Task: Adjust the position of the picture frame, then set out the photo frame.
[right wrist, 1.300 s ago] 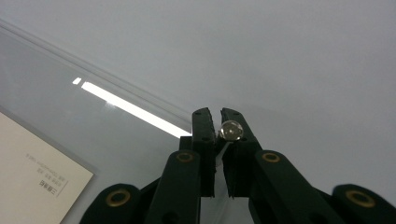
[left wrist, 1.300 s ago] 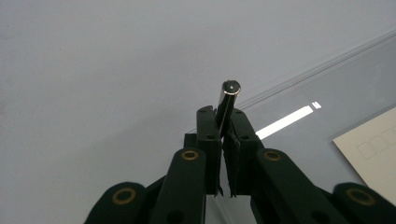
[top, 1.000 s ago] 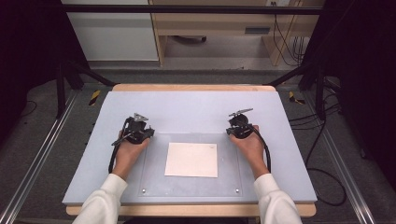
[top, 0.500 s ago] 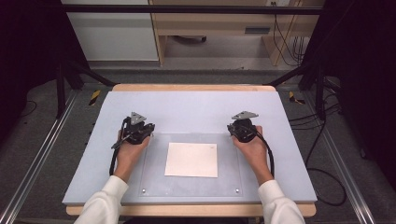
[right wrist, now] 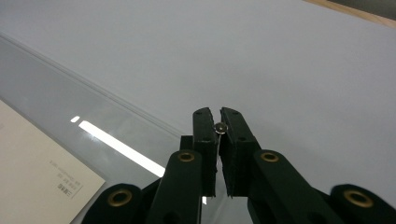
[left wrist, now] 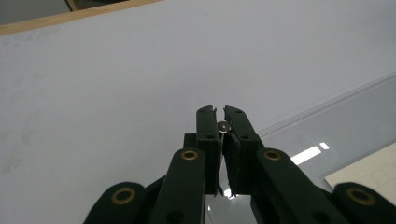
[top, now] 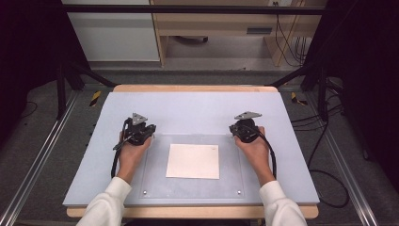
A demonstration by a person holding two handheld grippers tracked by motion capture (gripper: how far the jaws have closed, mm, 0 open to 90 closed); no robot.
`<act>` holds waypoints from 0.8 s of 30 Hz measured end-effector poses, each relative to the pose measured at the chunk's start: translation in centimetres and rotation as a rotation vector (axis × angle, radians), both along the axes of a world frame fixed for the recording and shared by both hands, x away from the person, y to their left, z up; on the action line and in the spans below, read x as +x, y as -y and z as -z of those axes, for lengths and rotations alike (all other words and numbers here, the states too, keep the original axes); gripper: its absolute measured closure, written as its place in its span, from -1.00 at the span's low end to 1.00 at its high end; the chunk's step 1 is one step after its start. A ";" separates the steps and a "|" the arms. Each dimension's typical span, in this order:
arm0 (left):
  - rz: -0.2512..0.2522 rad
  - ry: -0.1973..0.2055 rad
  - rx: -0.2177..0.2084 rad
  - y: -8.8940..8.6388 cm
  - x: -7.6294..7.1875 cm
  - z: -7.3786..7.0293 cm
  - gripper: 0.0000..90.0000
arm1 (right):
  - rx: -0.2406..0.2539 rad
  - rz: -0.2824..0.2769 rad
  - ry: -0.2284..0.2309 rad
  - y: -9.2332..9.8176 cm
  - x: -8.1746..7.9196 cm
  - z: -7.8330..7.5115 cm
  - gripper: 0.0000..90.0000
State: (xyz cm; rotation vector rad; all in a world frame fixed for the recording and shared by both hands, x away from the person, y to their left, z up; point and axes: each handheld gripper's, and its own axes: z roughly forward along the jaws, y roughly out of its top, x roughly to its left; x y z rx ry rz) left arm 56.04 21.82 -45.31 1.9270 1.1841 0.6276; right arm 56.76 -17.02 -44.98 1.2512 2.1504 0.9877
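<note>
A white sheet of paper (top: 193, 161) lies flat on a clear plate (top: 155, 184) in the middle of the pale blue mat (top: 197, 106). My left gripper (top: 139, 126) rests on the mat just left of the plate's far corner, jaws shut with nothing between them (left wrist: 219, 111). My right gripper (top: 244, 127) sits at the plate's far right corner, also shut and empty (right wrist: 218, 113). The paper's corner (left wrist: 369, 175) shows at the lower right of the left gripper view, and its printed edge (right wrist: 37, 172) at the lower left of the right gripper view.
The mat covers a wooden table (top: 193, 88) framed by metal rails (top: 33, 169). Cables (top: 324, 188) trail over the floor on the right. A cabinet (top: 113, 28) and a wooden shelf (top: 221, 23) stand beyond the table's far edge.
The right gripper has edged slightly toward the person's side. The left gripper and the paper have stayed put.
</note>
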 end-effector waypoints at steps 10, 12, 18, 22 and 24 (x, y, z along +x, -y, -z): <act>0.033 -0.129 0.038 0.1 1.7 -1.2 0.89 | -0.008 -0.009 -0.120 0.1 1.4 -0.9 0.90; 0.037 -0.161 0.048 0.1 2.2 -1.5 0.89 | -0.007 -0.002 -0.159 0.0 1.9 -1.2 0.90; 0.054 -0.228 0.047 0.0 3.2 -2.0 0.88 | 0.003 0.009 -0.240 -0.1 3.0 -1.6 0.89; 0.051 -0.249 0.031 -0.2 3.7 -2.0 0.89 | 0.027 0.006 -0.286 0.2 3.6 -1.8 0.88; 0.057 -0.249 0.019 -0.3 3.7 -1.9 0.89 | 0.042 -0.004 -0.290 0.4 3.8 -1.7 0.87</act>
